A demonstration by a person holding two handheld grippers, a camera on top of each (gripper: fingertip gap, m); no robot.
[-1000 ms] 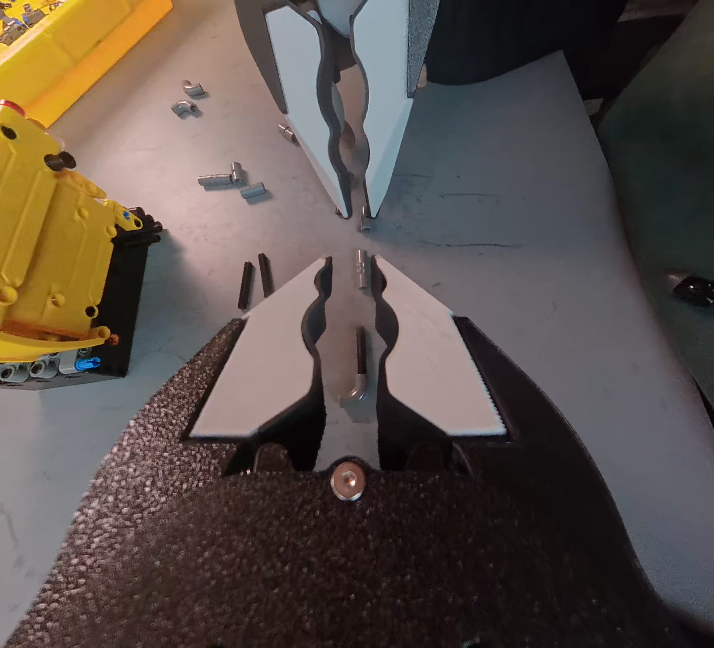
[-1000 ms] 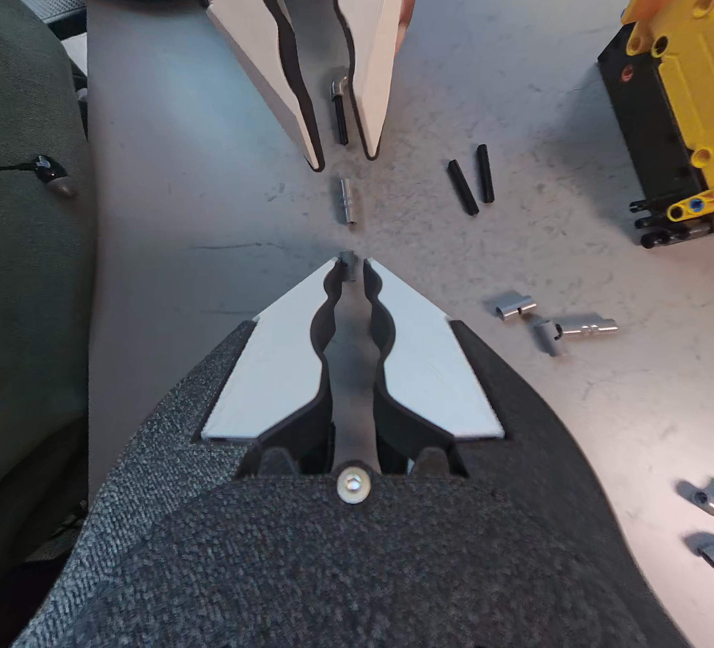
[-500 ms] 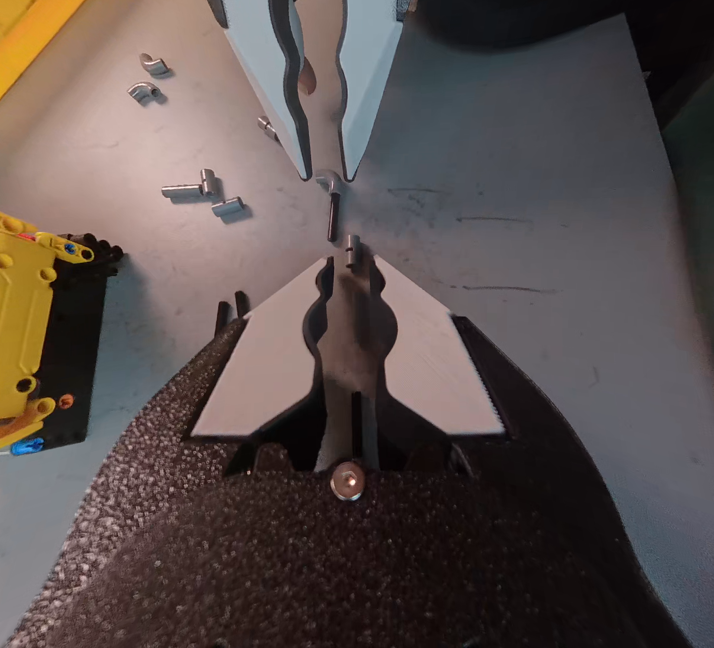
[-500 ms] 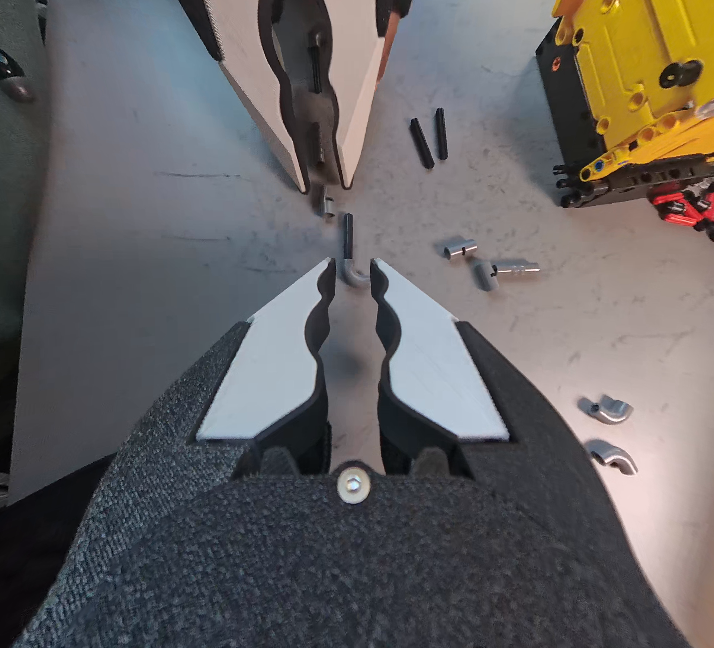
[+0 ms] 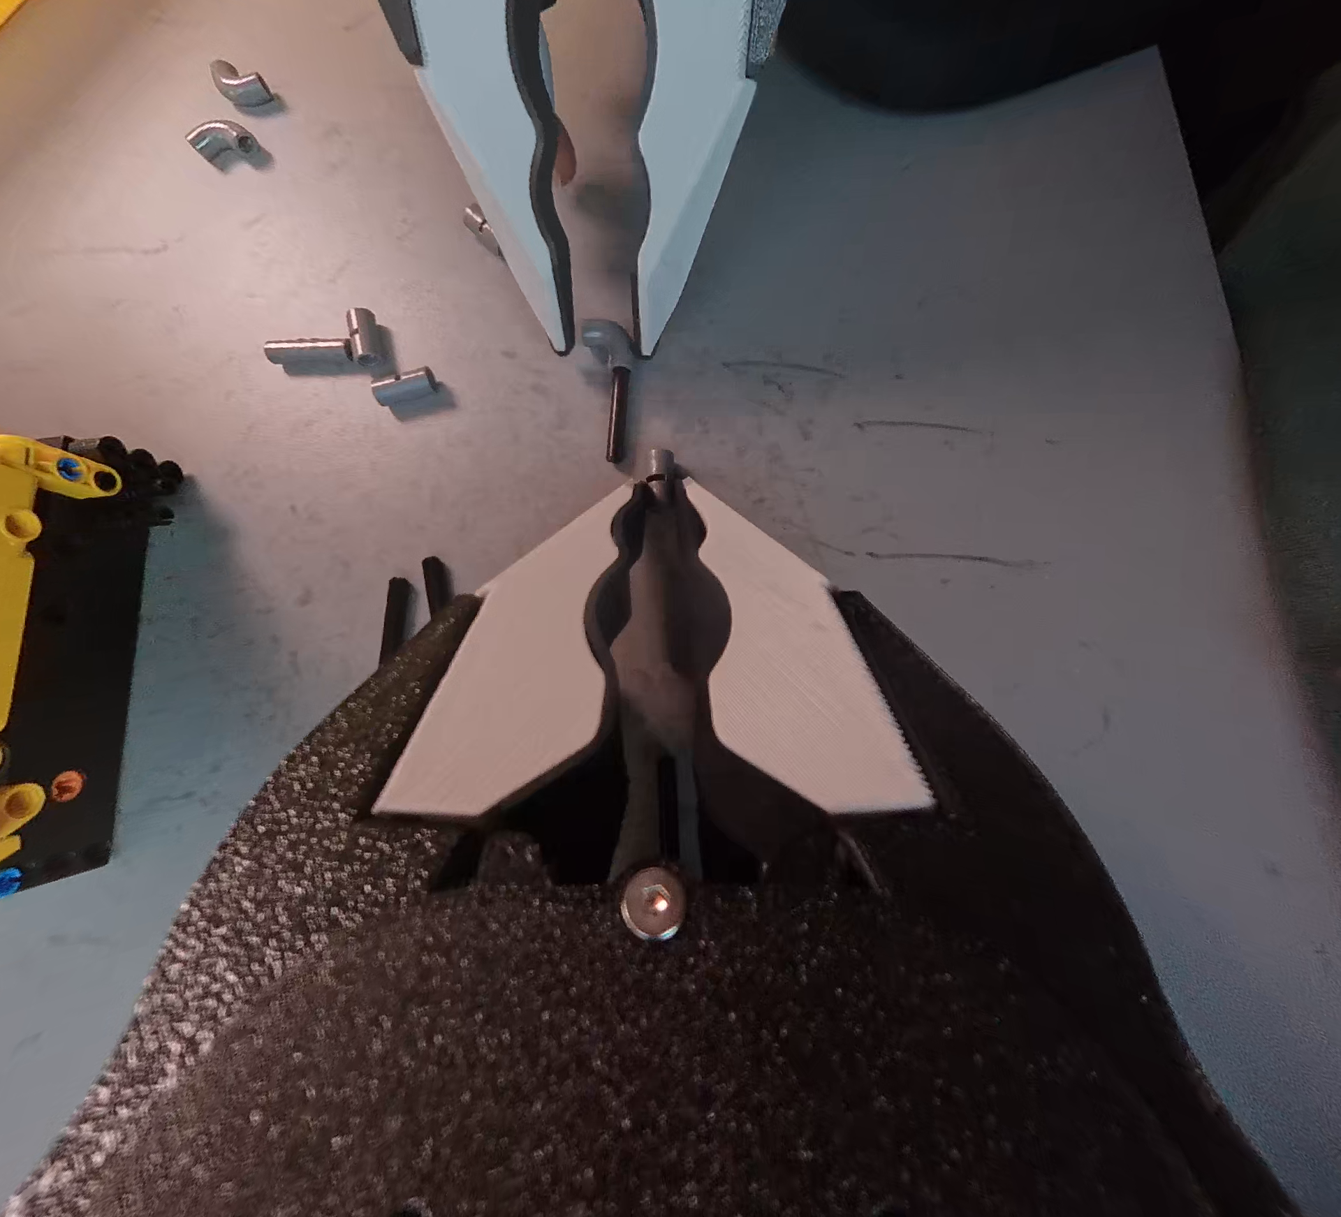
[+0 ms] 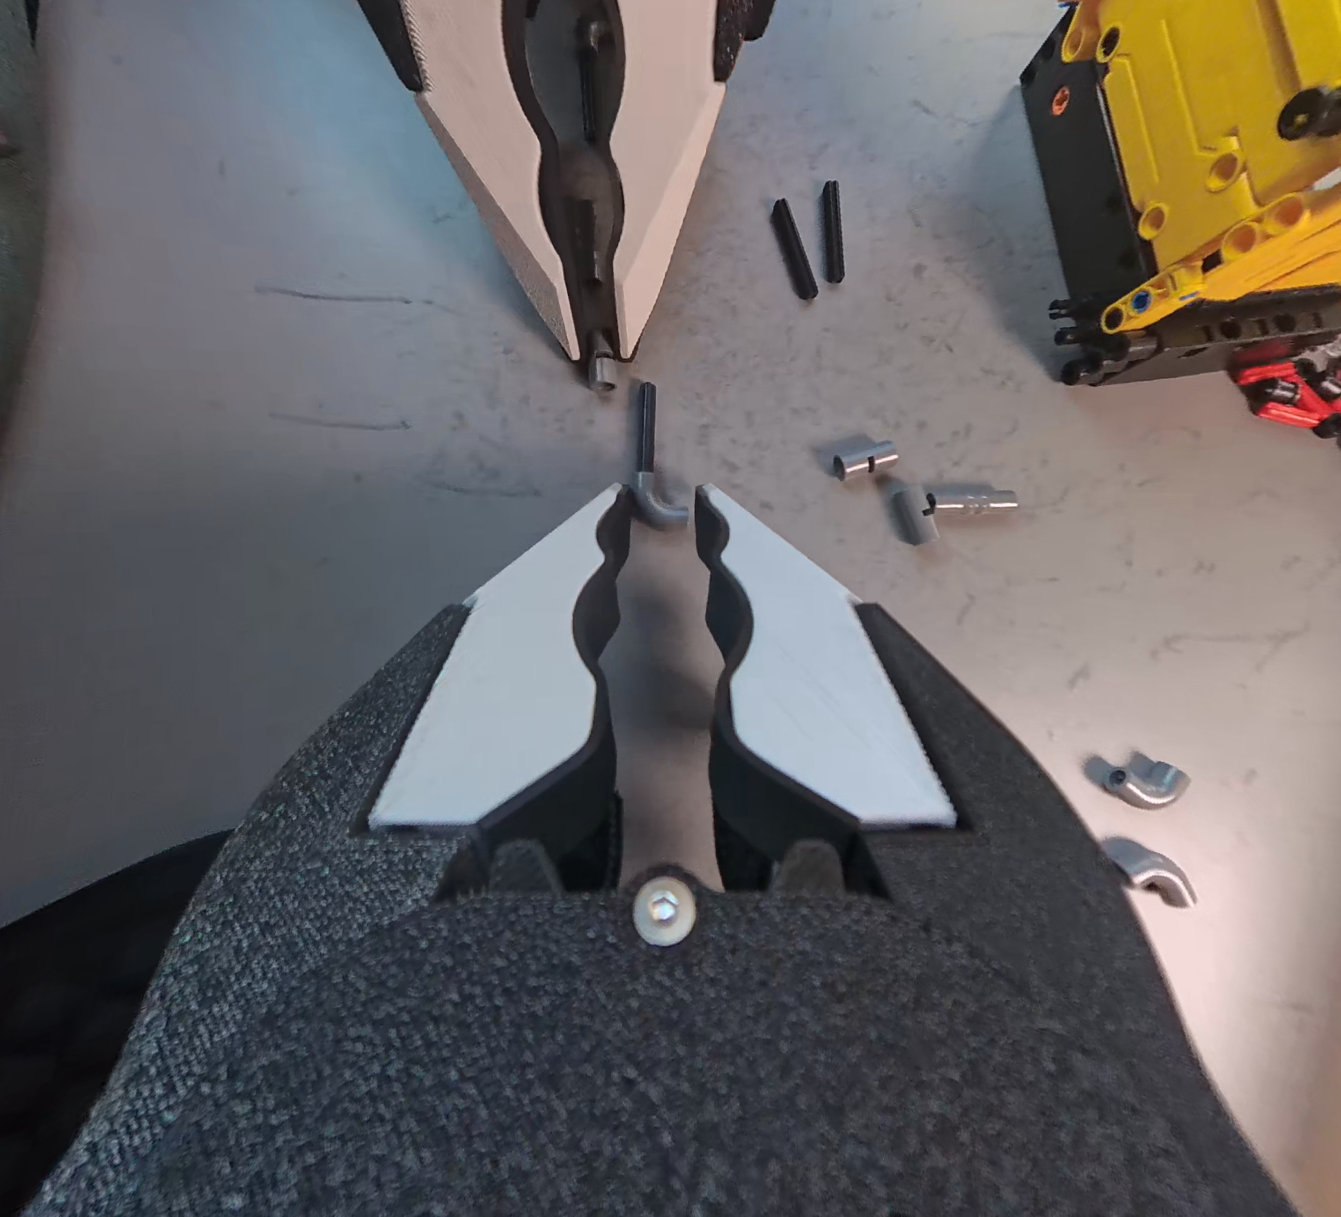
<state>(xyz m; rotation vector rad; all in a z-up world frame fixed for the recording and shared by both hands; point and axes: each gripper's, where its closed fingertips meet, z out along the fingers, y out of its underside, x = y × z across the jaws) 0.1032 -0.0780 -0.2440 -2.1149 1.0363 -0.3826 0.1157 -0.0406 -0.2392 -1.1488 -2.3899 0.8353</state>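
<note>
left gripper (image 5: 659, 489) pinching grey pin (image 5: 659, 465), right gripper (image 6: 660, 500) parted, seemingly touching elbow piece (image 6: 657, 506)

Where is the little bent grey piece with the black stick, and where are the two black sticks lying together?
bent grey piece (image 6: 659, 506): right wrist view, on its grey elbow.
two black sticks (image 6: 794, 249): right wrist view, middle of the left stick.
</note>
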